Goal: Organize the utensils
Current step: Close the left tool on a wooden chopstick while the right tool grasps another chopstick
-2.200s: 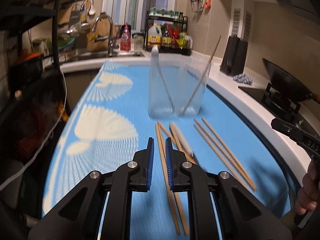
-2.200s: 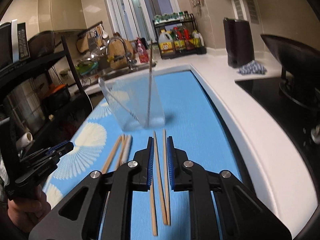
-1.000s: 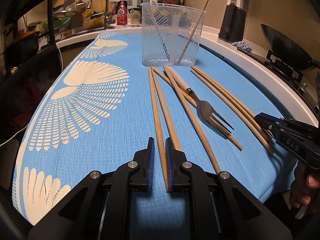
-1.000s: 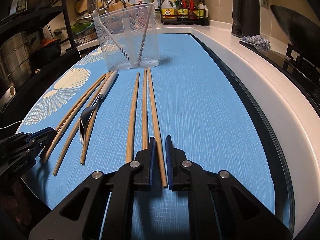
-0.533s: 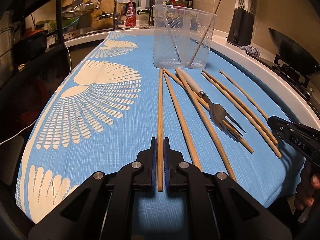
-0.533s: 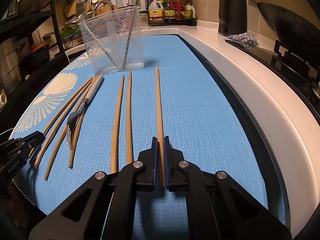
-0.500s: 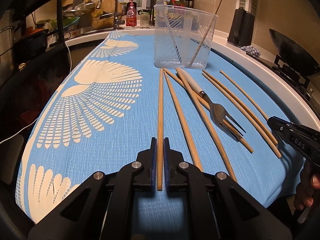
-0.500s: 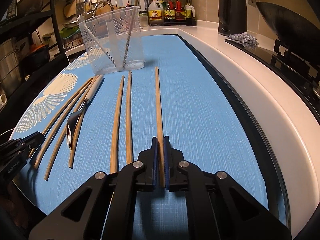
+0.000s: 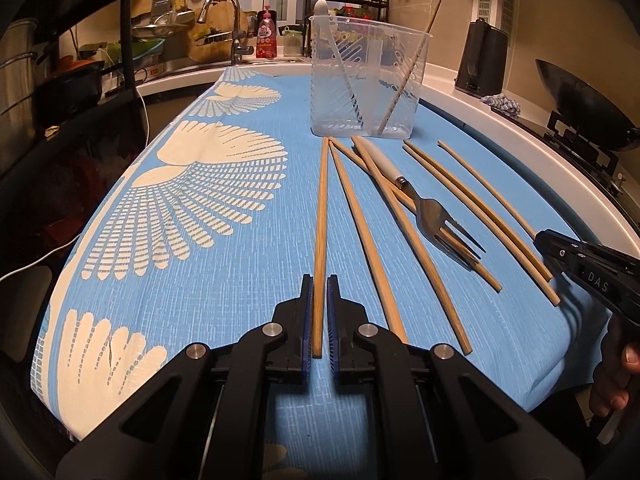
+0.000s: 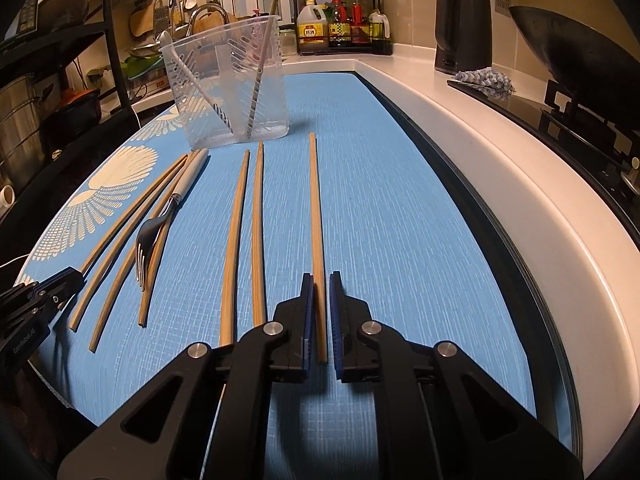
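My left hand-held gripper [image 9: 319, 316] is clamped on one chopstick's [image 9: 320, 216] near end and my right hand-held gripper [image 10: 319, 318] brackets another chopstick [image 10: 315, 216] with slight gaps, so either long stick may pivot or slip when lifted toward the cup [image 9: 368, 76] ahead; I read "DAS" on the right one.

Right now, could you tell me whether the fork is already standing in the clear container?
No, the fork lies flat on the blue mat among the chopsticks, in front of the clear container.
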Available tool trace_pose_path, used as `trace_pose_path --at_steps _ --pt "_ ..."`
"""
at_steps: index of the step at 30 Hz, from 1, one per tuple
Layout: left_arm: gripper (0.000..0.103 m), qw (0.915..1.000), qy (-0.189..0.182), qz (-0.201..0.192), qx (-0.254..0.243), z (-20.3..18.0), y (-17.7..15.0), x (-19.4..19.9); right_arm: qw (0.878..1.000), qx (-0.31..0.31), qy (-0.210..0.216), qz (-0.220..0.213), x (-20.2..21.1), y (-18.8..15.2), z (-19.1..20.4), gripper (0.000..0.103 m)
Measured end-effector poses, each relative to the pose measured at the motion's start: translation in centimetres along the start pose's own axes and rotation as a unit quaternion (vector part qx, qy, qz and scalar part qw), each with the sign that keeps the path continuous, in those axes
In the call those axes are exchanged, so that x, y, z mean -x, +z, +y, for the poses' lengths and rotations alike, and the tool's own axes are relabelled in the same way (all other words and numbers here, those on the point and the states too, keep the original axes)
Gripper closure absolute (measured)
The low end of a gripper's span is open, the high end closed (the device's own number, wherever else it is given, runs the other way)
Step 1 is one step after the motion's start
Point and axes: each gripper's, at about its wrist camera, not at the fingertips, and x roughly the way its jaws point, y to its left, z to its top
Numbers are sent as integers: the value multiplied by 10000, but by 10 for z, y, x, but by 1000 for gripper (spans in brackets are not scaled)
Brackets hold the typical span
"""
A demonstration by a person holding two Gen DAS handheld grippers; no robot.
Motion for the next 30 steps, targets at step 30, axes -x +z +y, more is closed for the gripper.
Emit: trace_pose_path --at_steps 30 --pt "97 9998 128 -81 98 6 4 -3 9998 -181 -41 -84 0 -4 -2 97"
